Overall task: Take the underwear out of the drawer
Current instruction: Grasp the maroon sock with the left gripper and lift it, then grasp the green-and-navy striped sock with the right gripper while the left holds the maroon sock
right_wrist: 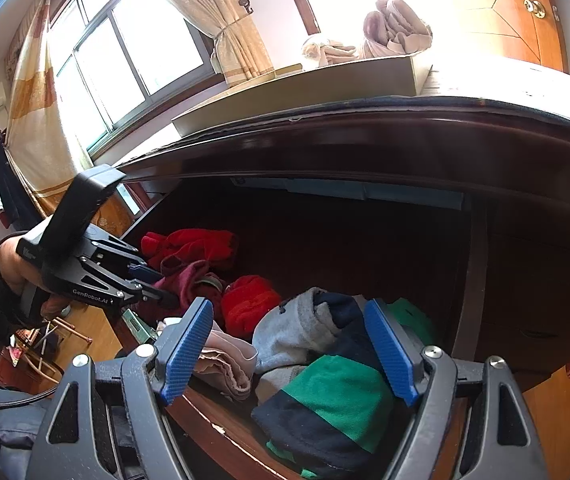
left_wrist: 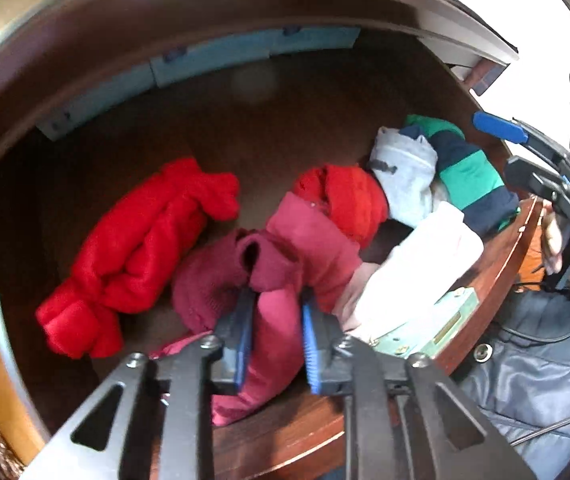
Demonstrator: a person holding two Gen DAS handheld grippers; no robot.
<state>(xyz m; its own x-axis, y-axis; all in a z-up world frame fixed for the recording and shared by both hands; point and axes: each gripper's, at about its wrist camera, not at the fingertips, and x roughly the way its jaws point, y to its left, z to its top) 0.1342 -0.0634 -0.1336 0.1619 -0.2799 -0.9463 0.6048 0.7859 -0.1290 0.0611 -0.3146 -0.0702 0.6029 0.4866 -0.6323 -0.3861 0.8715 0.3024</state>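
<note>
Wooden drawer (left_wrist: 497, 248): left tool (left_wrist: 279, 340) clamps pink underwear (left_wrist: 273, 344), lengthwise toward camera; right tool (right_wrist: 291, 354) wide open.

curtain (right_wrist: 221, 20) tied back | window (right_wrist: 125, 52) | towels (right_wrist: 397, 28) on dresser top

One open drawer (left_wrist: 497, 248) holds two bright red garments (left_wrist: 137, 256), two pink-maroon ones (left_wrist: 281, 320), one grey, one striped, one white.

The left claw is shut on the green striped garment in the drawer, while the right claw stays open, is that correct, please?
Not quite: the left claw is shut on the pink garment, as the left wrist view shows. The green striped garment lies ungripped between the open right claw's fingers.
</note>
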